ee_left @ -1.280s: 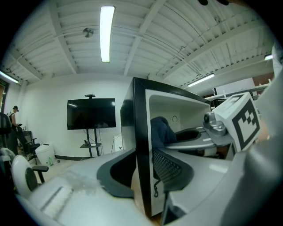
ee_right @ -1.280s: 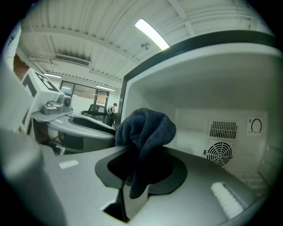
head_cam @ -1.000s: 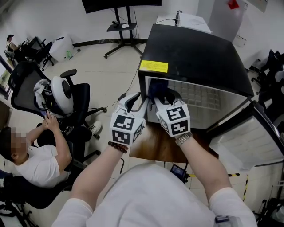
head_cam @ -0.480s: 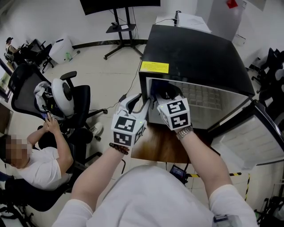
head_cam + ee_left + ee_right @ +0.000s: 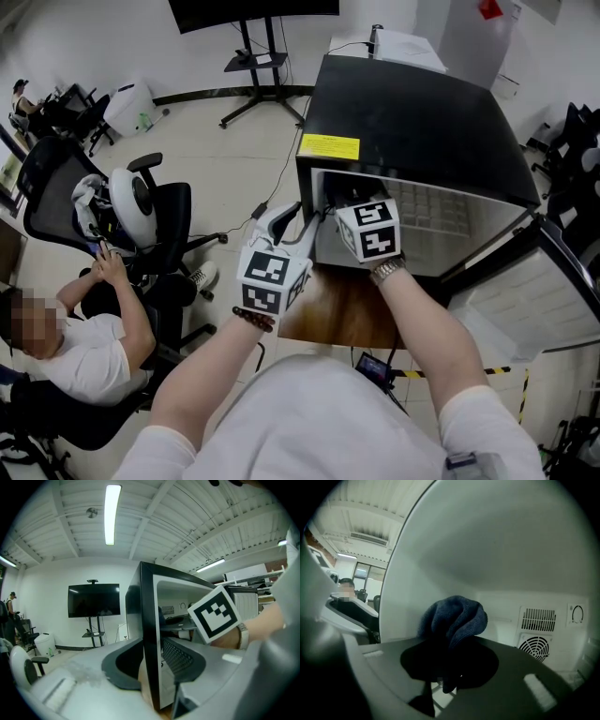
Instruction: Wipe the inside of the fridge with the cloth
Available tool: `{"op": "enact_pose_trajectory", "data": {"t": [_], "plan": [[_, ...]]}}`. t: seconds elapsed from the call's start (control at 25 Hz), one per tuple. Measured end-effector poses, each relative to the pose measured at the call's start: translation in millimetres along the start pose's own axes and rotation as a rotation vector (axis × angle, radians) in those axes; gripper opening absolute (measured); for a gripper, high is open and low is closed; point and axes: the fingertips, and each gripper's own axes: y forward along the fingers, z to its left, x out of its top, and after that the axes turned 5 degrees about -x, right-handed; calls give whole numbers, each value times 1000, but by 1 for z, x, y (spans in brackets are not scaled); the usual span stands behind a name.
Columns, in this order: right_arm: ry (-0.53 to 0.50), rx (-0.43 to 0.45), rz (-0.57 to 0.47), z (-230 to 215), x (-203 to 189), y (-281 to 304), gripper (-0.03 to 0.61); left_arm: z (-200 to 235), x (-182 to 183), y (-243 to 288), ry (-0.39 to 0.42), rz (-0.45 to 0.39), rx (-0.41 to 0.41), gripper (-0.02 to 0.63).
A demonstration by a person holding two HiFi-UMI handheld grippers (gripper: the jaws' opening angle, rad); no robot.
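Dark blue knitted cloth: sits inside white cavity of black box-shaped fridge, bunched upward, lower folds pinched between closed jaws of right gripper. Hangs close to left inner wall; contact with that wall not determinable. Slotted vent and round fan grille noted on rear wall, well behind cloth. Right gripper reaches in through open front, with marker cube just outside opening in head view. Left gripper: straddles front edge of fridge's left side wall, one pad outside, one inside, both pressed against that edge. Fridge stands on brown wooden tabletop, with door swung open to right. Rectangular yellow label fixed at top front corner. Seated person in white shirt at far left, beside black office chair, well apart from fridge. Dark flat screen on wheeled stand against far wall in left gripper view.
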Motion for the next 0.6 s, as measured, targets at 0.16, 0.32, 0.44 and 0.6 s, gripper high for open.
{"op": "enact_pose_trajectory", "data": {"t": [0.16, 0.32, 0.44, 0.6], "plan": [[4, -24, 3, -9, 0, 10, 87, 0, -2, 0, 7, 3, -1, 121], [12, -46, -2, -16, 1, 19, 87, 0, -1, 1, 9, 2, -2, 121], [18, -63, -5, -22, 2, 26, 87, 0, -1, 1, 11, 2, -2, 121], [29, -88, -7, -29, 4, 34, 87, 0, 0, 2, 11, -1, -4, 121]]}}
